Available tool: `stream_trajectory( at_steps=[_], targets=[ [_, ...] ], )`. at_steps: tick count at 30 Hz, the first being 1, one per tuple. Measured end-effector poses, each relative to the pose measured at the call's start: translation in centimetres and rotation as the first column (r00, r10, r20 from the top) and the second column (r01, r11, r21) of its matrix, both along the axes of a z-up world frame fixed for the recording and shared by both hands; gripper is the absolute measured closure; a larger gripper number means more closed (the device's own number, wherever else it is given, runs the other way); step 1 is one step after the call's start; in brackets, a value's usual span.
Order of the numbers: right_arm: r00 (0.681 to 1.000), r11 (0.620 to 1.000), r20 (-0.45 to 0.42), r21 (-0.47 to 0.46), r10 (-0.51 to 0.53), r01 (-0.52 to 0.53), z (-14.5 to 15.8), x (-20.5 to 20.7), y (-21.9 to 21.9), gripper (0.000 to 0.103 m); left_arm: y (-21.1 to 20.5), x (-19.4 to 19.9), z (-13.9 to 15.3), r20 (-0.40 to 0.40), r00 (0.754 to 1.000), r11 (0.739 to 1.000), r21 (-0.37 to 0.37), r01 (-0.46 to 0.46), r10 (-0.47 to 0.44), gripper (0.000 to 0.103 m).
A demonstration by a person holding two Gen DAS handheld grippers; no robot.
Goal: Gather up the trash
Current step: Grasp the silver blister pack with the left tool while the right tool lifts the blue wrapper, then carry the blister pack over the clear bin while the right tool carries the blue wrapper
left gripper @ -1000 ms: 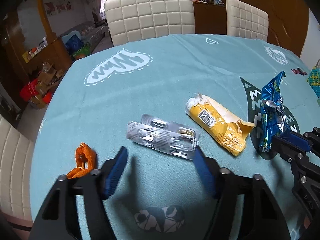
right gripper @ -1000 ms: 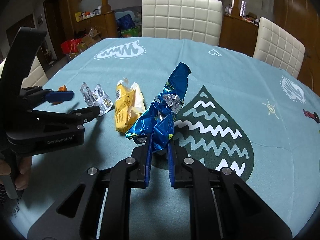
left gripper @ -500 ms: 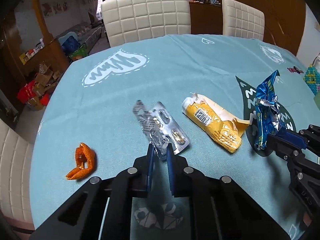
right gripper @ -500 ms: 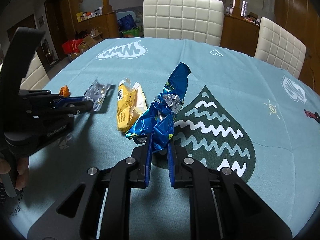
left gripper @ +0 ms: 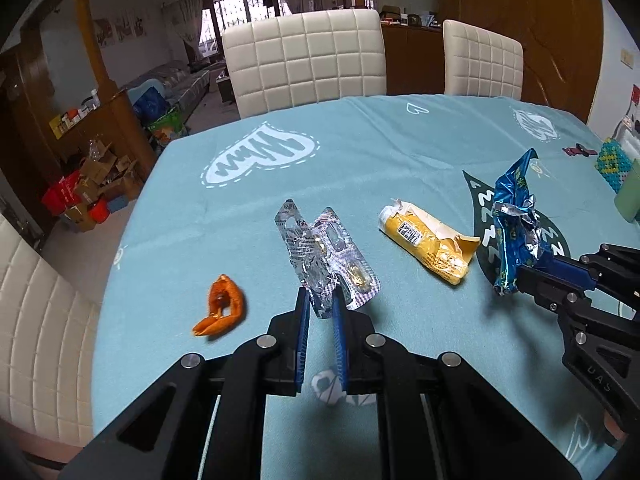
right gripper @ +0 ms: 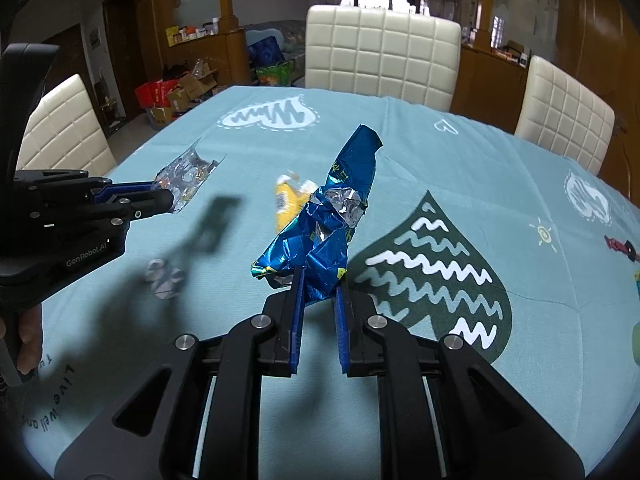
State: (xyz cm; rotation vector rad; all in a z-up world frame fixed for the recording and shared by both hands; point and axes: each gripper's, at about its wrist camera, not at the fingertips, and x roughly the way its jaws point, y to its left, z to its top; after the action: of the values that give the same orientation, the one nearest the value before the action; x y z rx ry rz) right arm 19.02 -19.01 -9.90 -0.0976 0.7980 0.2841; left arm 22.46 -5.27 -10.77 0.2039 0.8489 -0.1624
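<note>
Both hands loaded. My left hand-held gripper (left gripper: 320, 300) is clamped on the near end of the pill blister pack (left gripper: 326, 256), whose long axis runs toward 12 o'clock, clear of the worktop (left gripper: 360, 160). My right hand-held gripper (right gripper: 318, 284) pinches the blue foil wrapper (right gripper: 334, 216), standing up toward 12.

Left to collect: yellow wrapper (left gripper: 428, 242) at 1 o'clock from the left, lying between the two grippers, long axis 10 to 4; orange peel (left gripper: 222, 312) at 9 o'clock, nearest the left. Both grippers tip downward. No bin in view; I judge drop-off comes next.
</note>
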Motion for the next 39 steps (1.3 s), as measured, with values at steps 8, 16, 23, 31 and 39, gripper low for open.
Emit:
stream_trajectory(
  at_steps=[8,16,23,31,39],
  targets=[
    [0.996,0.997,0.051,-0.031,0.077,-0.075,3.0,-2.1,3.9,0.088,2.9,-3.3,2.8,0.06,0.998,1.0,0.001,-0.03,0.03,0.091],
    [0.98,0.983,0.083,-0.06,0.179,-0.174,4.8,-3.6,10.2,0.088,8.2,-6.6,4.3,0.106,0.989,0.995,0.003,-0.101,0.1,0.091],
    [0.959,0.961,0.09,-0.093,0.269,-0.26,5.4,-4.7,16.4,0.088,13.7,-8.7,4.4,0.119,0.976,0.984,-0.005,-0.18,0.18,0.091],
    [0.918,0.919,0.082,-0.118,0.387,-0.377,5.2,-5.5,24.4,0.088,21.1,-10.8,3.7,0.122,0.943,0.95,0.008,-0.313,0.31,0.091],
    [0.889,0.887,0.055,-0.12,0.454,-0.446,4.1,-5.8,29.9,0.088,26.2,-12.0,2.4,0.106,0.907,0.911,0.019,-0.412,0.408,0.09]
  ],
)
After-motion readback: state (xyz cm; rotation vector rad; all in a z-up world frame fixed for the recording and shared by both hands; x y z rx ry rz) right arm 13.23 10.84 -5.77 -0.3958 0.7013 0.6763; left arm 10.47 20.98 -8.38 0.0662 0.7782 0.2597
